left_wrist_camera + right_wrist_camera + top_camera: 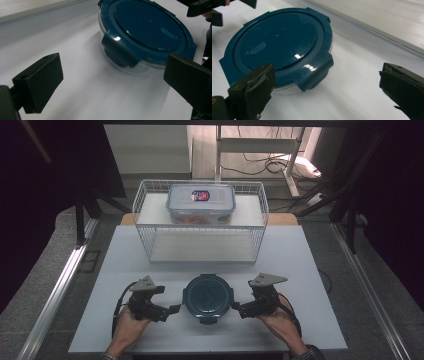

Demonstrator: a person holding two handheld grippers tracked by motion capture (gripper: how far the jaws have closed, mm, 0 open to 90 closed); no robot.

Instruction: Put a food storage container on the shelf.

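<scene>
A round container with a dark blue lid (208,295) is set on the white tabletop (300,270), near its front edge — between the left hand-held gripper (173,309) and the right hand-held gripper (235,306). Both are held spread apart, nothing grasped, each just beside the container. Behind, a wire basket (145,227) with a rectangular box (201,203) on top is seen.

White table (300,270) with round container (208,296) and wire basket (200,227).
</scene>
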